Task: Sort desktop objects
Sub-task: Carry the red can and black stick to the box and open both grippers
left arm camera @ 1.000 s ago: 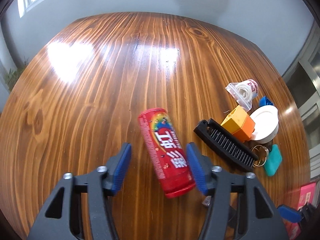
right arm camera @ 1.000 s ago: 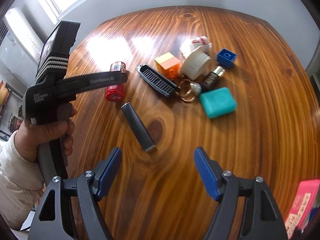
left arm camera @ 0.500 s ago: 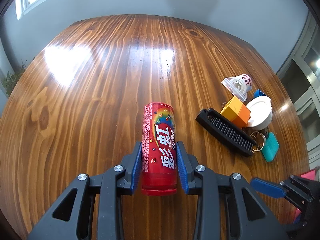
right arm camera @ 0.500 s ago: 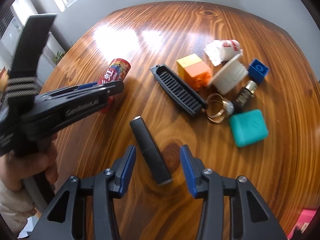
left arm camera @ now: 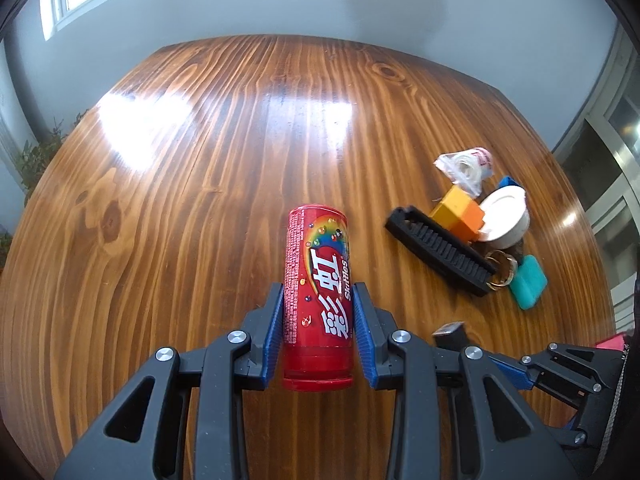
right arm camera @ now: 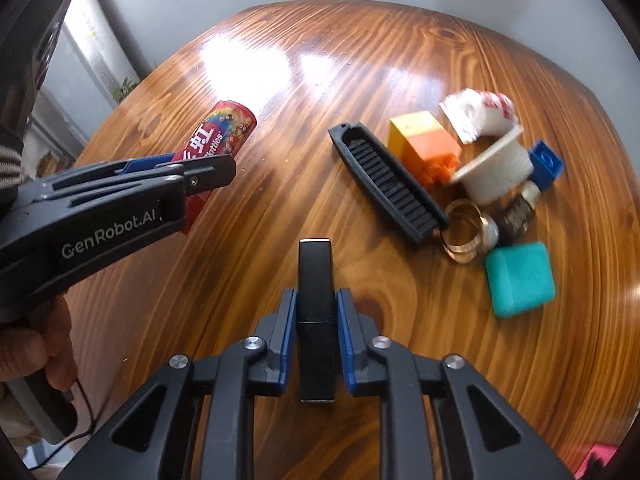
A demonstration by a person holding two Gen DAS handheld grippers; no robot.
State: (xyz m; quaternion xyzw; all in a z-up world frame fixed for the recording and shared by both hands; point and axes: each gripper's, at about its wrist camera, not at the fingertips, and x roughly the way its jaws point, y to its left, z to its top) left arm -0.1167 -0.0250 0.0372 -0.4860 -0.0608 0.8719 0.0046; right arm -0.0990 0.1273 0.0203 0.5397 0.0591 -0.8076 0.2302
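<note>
My left gripper [left arm camera: 318, 328] is shut on a red Skittles tube [left arm camera: 317, 296], its blue pads pressed against the tube's lower half. The tube points away from me over the wooden table [left arm camera: 200, 160]. In the right wrist view the same tube [right arm camera: 218, 140] shows at the left inside the left gripper [right arm camera: 188, 170]. My right gripper [right arm camera: 316, 332] is shut on a slim black bar [right arm camera: 315, 300] that runs lengthwise between its pads. A pile of small objects lies to the right: a black comb [right arm camera: 388, 184], an orange-yellow block [right arm camera: 426, 142] and a teal case [right arm camera: 520, 278].
The pile also holds a white cup [right arm camera: 496, 168], a crumpled white wrapper [right arm camera: 480, 112], a blue brick [right arm camera: 546, 162], gold rings [right arm camera: 466, 232] and a small dark bottle [right arm camera: 518, 212]. A pink item [right arm camera: 600, 456] sits at the near right edge. A hand [right arm camera: 36, 344] grips the left tool's handle.
The left gripper closed on the red tube, straightened it and lifted it a little. The right gripper moved in over the black bar and closed on it.
</note>
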